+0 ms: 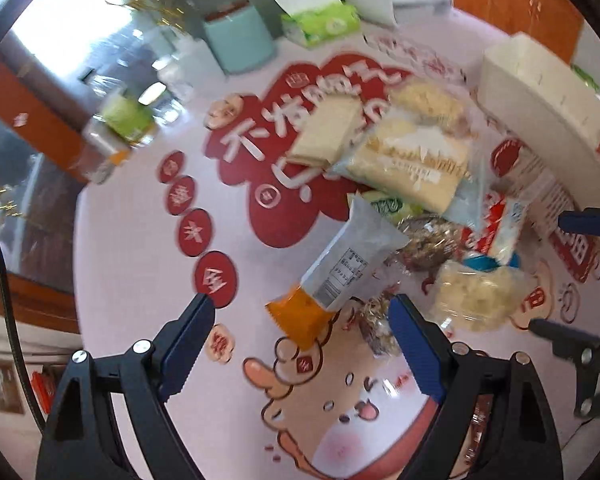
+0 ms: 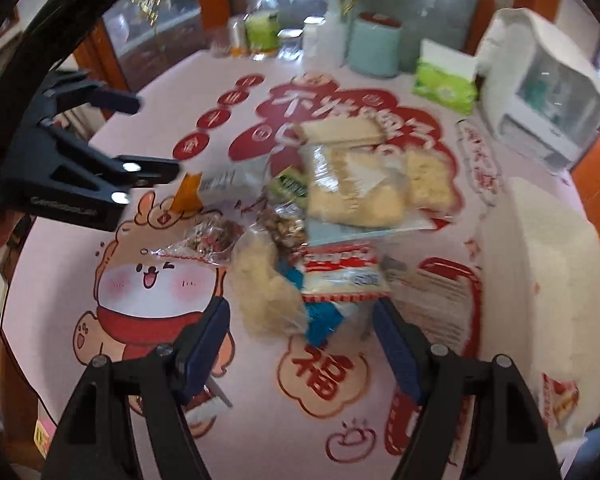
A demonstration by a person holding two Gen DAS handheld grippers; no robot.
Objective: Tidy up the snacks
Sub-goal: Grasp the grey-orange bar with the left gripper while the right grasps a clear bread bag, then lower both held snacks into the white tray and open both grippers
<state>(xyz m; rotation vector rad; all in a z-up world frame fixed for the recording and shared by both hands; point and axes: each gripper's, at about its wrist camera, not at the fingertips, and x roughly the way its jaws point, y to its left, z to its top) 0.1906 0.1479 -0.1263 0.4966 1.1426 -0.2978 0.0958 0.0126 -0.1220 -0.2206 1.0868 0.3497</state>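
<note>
Snack pile (image 1: 412,200) heaped mid-desk (image 1: 140,280). Left tool (image 1: 302,316) released, orange-ended packet (image 1: 336,276) at its 12 o'clock. Right tool (image 2: 300,320) released too. Risk: loose overlapping wrappers slide, dragging neighbours.

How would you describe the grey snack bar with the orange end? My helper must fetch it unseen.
Start at the snack pile on the cartoon tablecloth. At the pile's edge nearest the left gripper lies the bar: a long grey wrapper with a nutrition label, the only one with an orange crimped end.
</note>
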